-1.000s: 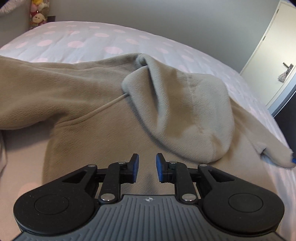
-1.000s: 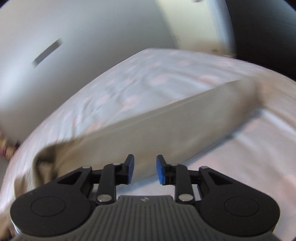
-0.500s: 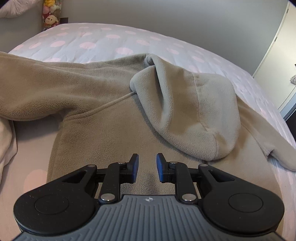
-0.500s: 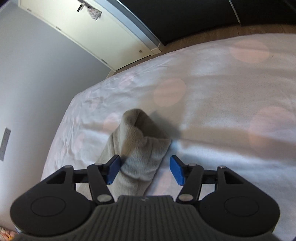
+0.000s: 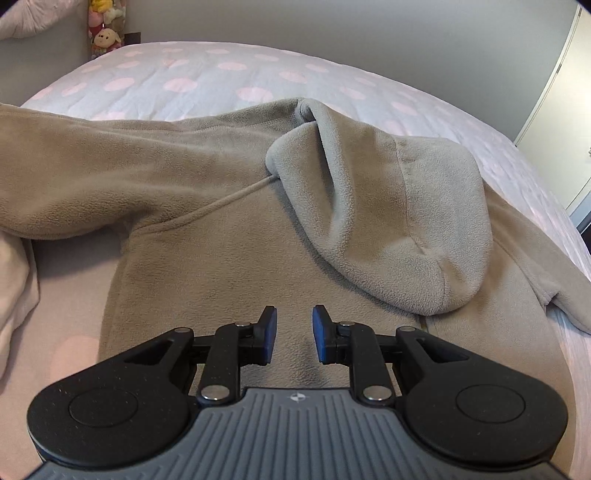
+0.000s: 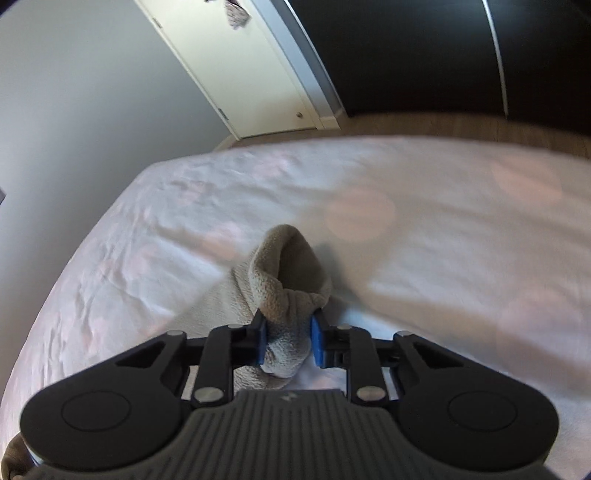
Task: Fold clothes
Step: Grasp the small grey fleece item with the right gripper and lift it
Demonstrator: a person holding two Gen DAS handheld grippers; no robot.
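A beige fleece hoodie (image 5: 221, 236) lies spread on the bed, its hood (image 5: 399, 221) folded down over the chest and one sleeve (image 5: 74, 177) stretched to the left. My left gripper (image 5: 294, 334) hovers just above the hoodie's body, its jaws slightly apart with nothing between them. In the right wrist view my right gripper (image 6: 287, 341) is shut on the cuff of the hoodie's other sleeve (image 6: 286, 273), which bunches up between the blue pads above the sheet.
The bed has a white cover with pink dots (image 5: 207, 81). Plush toys (image 5: 105, 26) sit at the far left corner. A cream cloth (image 5: 14, 280) lies at the left edge. A white door (image 6: 236, 66) and wooden floor (image 6: 443, 123) lie beyond the bed's edge.
My right gripper swung round to the sleeve cuff, opened around it, then closed on it. My left gripper drifted slightly over the hoodie's body.
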